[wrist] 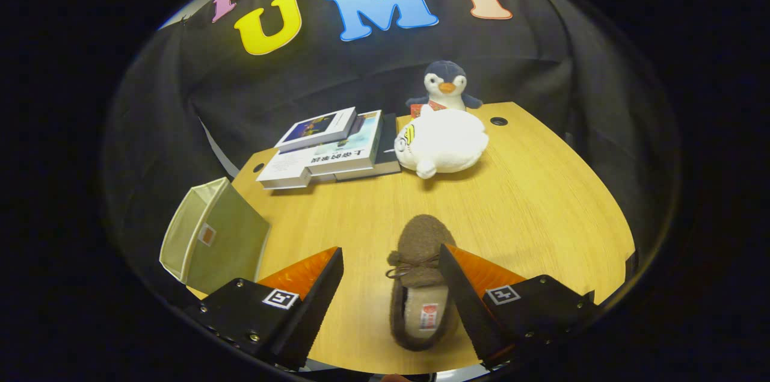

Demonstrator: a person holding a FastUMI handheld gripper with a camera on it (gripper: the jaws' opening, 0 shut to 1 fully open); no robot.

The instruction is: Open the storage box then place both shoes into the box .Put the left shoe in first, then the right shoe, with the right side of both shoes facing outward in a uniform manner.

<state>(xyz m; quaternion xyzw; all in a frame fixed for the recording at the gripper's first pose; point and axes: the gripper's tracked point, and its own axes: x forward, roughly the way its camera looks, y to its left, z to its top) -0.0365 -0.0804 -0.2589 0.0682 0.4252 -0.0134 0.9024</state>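
Gripper (391, 258) hovers over the wooden table (541, 201), fingers spread wide and pinching nothing. A brown fuzzy slipper (420, 283) lies between them, close against the right finger, toe pointing to 12 o'clock. The beige fabric storage box (213, 237) sits at 10 o'clock off the left finger, at the table's edge. Beyond, at 12 o'clock: a white plush seal (442, 142), a penguin plush (445, 86) behind it, stacked books (331, 147) toward 11.

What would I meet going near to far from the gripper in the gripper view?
The open gripper, then the brown shoe between its fingers, its opening nearest and toe pointing away → bare wooden table → white plush toy → penguin plush at the far edge.
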